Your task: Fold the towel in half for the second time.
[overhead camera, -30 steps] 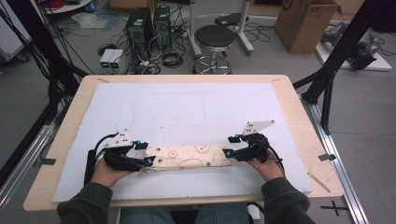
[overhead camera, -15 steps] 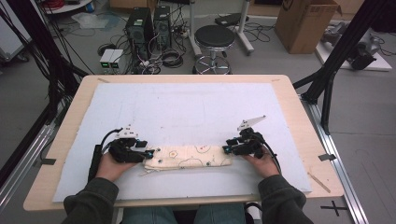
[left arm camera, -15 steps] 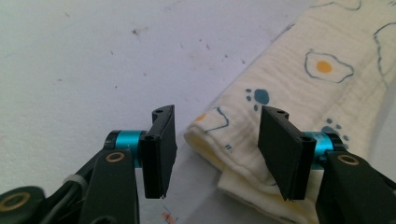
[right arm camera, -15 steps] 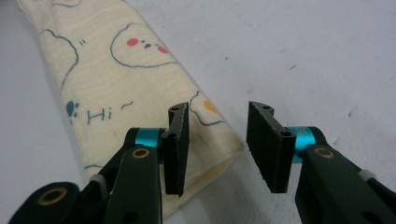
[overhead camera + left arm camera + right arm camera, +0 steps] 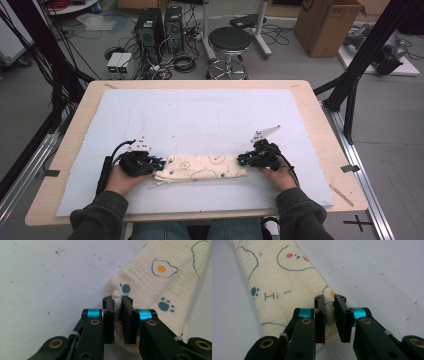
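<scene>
**Both ends pinched – cloth ready for its next fold**

Fingers first: on the left gripper we see both black pads squeezed onto a bunched corner of the cloth, and the jaws have just been closing with that fabric between them. Same story on the right gripper – its jaws have just been closing too, and a thin edge of the cloth sits clamped between them.

From the high view, we find the cloth folded into a long narrow strip, lying across the near part of the white mat, toward six o'clock of the table. The left gripper bites the strip's nine-o'clock end, the right gripper its three-o'clock end, each hand behind its tool.

Why hold it this way? We judge that a grip on both short ends keeps the strip taut and its layers stacked, so it can be lifted or folded over without sagging or coming undone. Low on the mat, both grippers lie nearly flat – that suits sliding a pad under a thin edge.
</scene>
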`<state>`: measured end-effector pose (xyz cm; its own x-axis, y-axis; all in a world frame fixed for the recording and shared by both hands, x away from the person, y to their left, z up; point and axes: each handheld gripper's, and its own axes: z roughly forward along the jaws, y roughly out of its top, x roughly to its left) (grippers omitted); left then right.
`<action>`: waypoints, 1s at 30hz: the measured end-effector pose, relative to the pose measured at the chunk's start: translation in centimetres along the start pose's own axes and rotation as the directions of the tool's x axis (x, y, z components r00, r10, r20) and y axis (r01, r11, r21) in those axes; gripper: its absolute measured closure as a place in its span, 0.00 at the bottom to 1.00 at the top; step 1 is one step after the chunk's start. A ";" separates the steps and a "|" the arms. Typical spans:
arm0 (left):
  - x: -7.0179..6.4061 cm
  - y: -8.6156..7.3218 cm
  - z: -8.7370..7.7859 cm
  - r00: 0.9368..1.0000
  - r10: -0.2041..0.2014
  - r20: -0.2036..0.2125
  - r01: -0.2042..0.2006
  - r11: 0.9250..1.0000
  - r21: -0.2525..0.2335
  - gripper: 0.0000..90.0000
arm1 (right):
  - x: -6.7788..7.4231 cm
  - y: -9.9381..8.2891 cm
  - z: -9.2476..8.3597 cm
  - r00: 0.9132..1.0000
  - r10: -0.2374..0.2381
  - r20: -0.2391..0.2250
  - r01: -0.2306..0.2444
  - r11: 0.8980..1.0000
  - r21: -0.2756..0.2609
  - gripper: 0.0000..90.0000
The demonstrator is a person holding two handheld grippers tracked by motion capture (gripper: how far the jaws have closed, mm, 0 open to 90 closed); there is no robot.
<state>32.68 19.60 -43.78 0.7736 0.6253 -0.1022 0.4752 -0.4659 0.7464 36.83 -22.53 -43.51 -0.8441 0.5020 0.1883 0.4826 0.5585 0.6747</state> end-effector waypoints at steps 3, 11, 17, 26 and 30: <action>0.0 0.1 -0.2 1.000 0.003 -0.008 -0.003 1.000 -0.011 0.92 | 0.0 0.1 -0.2 1.000 -0.003 -0.001 0.003 1.000 -0.002 0.90; 0.0 0.5 -0.4 0.999 0.009 -0.042 -0.011 0.999 -0.035 0.93 | 0.1 1.2 -0.7 1.000 -0.016 0.021 0.016 1.000 -0.014 0.90; 0.7 0.8 -0.6 0.997 -0.008 -0.081 0.003 0.998 -0.066 0.93 | -0.2 2.5 -0.7 0.998 -0.025 0.051 0.026 1.000 -0.009 0.90; 3.0 2.4 -0.5 0.990 -0.053 -0.129 0.041 0.995 -0.095 0.93 | -1.4 4.6 0.1 0.995 -0.004 0.102 0.007 1.000 -0.025 0.90; 3.8 2.8 -0.2 0.987 -0.074 -0.146 0.057 0.992 -0.117 0.93 | -2.5 5.4 0.5 0.993 0.016 0.113 -0.011 0.999 -0.036 0.90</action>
<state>36.89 20.81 -41.95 0.6672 0.7425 -0.0600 0.4662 -0.3534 0.8110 41.67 -20.45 -40.69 -0.8047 0.5820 0.1168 0.4834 0.5283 0.6980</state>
